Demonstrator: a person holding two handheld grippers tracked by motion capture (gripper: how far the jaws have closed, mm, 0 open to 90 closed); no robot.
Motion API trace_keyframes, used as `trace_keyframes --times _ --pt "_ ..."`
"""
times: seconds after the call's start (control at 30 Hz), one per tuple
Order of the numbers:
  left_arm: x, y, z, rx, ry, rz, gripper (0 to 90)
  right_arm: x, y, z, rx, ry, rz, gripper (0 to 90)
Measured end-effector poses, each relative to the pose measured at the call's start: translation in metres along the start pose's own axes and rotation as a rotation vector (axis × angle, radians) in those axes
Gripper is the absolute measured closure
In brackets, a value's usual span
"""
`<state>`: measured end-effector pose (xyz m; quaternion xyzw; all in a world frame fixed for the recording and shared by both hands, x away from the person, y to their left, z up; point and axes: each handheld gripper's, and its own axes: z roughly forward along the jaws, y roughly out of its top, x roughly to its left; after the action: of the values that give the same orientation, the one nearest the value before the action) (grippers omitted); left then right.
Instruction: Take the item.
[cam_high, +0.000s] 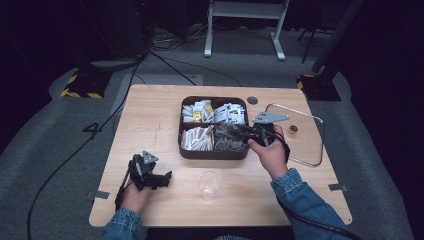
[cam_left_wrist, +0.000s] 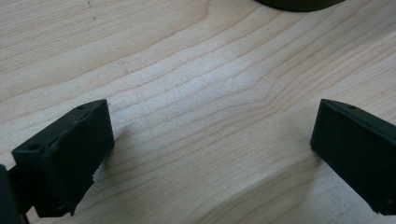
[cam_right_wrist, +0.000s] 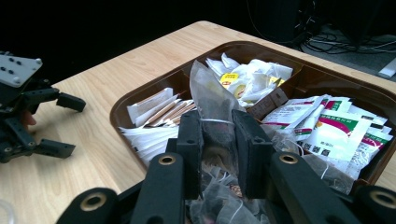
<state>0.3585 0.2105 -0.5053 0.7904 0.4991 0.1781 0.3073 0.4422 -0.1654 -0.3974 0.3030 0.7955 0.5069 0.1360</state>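
Observation:
A dark brown tray (cam_high: 214, 155) with four compartments of sachets and packets stands at the table's middle. My right gripper (cam_high: 235, 134) reaches over its near right compartment from the right. In the right gripper view, this gripper (cam_right_wrist: 217, 135) is shut on a translucent sachet (cam_right_wrist: 210, 95) with dark contents, which stands up between the pads above a pile of similar sachets. My left gripper (cam_high: 167, 176) rests low at the front left of the table; in its own view the gripper (cam_left_wrist: 212, 140) is open over bare wood. It also appears as the far gripper (cam_right_wrist: 70, 125) in the right gripper view.
A clear plastic cup (cam_high: 208, 184) stands in front of the tray near the table's front edge. A thin wire loop (cam_high: 310, 135) lies to the right of the tray with a small round object (cam_high: 293, 129) inside it. A dark round hole (cam_high: 252, 100) sits behind the tray.

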Motion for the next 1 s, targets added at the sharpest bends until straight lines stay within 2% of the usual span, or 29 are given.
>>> trace_keyframes --times 0.23,0.5,1.0 --pt "0.0 0.0 0.0 0.0 0.001 0.003 0.0 0.015 0.0 -0.007 0.013 0.036 -0.011 74.3" --pt "0.0 0.0 0.0 0.0 0.001 0.003 0.0 0.039 -0.001 -0.015 0.017 0.092 -0.057 74.2" --pt "0.0 0.0 0.0 0.001 0.002 0.003 0.0 0.077 -0.009 -0.024 0.045 0.184 -0.091 74.1"
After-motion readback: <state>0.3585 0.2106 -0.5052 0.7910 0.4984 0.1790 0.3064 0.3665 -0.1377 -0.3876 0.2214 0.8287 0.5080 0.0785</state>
